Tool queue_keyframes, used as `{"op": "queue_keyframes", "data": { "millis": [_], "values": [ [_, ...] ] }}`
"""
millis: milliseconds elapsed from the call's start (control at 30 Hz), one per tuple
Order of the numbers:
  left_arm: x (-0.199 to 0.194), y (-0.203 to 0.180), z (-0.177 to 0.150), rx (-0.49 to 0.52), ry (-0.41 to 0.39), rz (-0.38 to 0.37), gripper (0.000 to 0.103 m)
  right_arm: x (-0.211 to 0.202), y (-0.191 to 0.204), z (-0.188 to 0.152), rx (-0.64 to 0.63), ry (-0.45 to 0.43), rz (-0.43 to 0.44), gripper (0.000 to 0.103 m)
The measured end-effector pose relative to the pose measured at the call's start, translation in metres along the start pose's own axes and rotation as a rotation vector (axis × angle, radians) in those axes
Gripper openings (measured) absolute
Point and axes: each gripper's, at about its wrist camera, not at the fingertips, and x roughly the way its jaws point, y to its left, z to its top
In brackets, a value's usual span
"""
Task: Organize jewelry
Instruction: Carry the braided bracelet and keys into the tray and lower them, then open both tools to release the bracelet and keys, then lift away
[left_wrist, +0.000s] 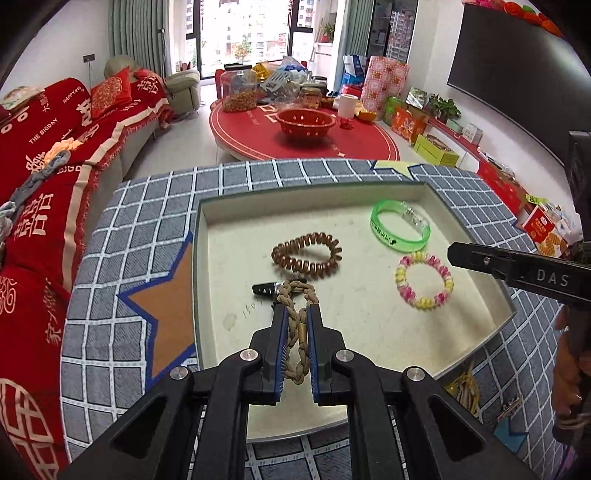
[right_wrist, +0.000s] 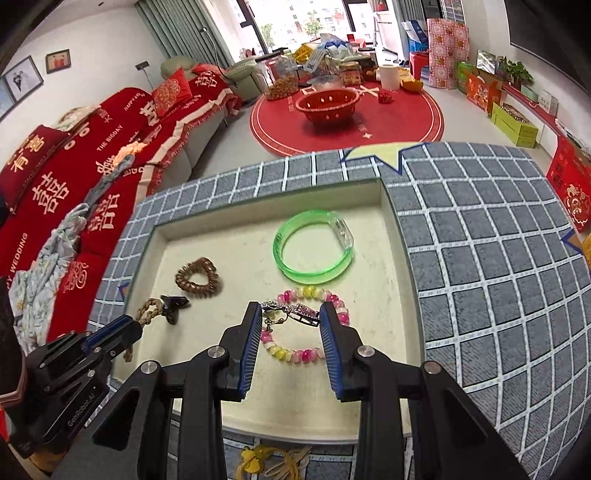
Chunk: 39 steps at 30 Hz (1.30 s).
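left gripper (left_wrist: 295, 314): pinched tight on the tan braided cord bracelet (left_wrist: 297, 332), over the shallow cream tray (left_wrist: 221, 295)
right gripper (right_wrist: 290, 326): clamped on a silver rhinestone chain bracelet (right_wrist: 291, 312), above the pink-yellow coil band (right_wrist: 303, 325)

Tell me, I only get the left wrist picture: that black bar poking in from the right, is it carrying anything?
Observer: Yes. That is the right gripper, and its fingers pinch a thin silver chain stretched between them.
Operator: Where is it hanging?
Observer: Over the pink and yellow bead bracelet, which lies near the right wall of the tray.
Operator: Anything on the wall behind the sofa?
Observer: Two framed pictures hang there, outside your view.
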Motion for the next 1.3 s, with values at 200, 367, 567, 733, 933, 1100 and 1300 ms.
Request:
{"op": "queue_keyframes", "data": {
  "millis": [200,367,567,733,933,1100,1300],
  "values": [
    [0.015,-0.006,-0.005,0.013,0.026,0.011,0.024,0.020,-0.003,-0.006,-0.009,0.020,-0.022,0.035],
    [0.030,-0.011,-0.008,0.029,0.042,0.043,0.024,0.029,0.002,-0.009,-0.049,0.022,-0.059,0.035],
    [0.038,-0.015,-0.012,0.062,0.033,0.085,0.024,0.037,0.003,-0.016,-0.067,0.024,-0.082,0.035],
    [0.039,-0.020,-0.012,0.079,0.028,0.109,0.024,0.037,0.013,-0.019,-0.123,0.019,-0.121,0.035],
    [0.037,-0.021,-0.012,0.078,0.017,0.129,0.024,0.034,0.011,-0.019,-0.100,0.023,-0.108,0.038],
    [0.034,-0.021,-0.013,0.067,0.015,0.135,0.024,0.032,0.002,-0.016,-0.043,0.017,-0.051,0.059],
    [0.030,-0.021,-0.011,0.060,0.006,0.142,0.073,0.018,-0.008,-0.015,0.021,-0.020,0.025,0.067]
  ]
}}
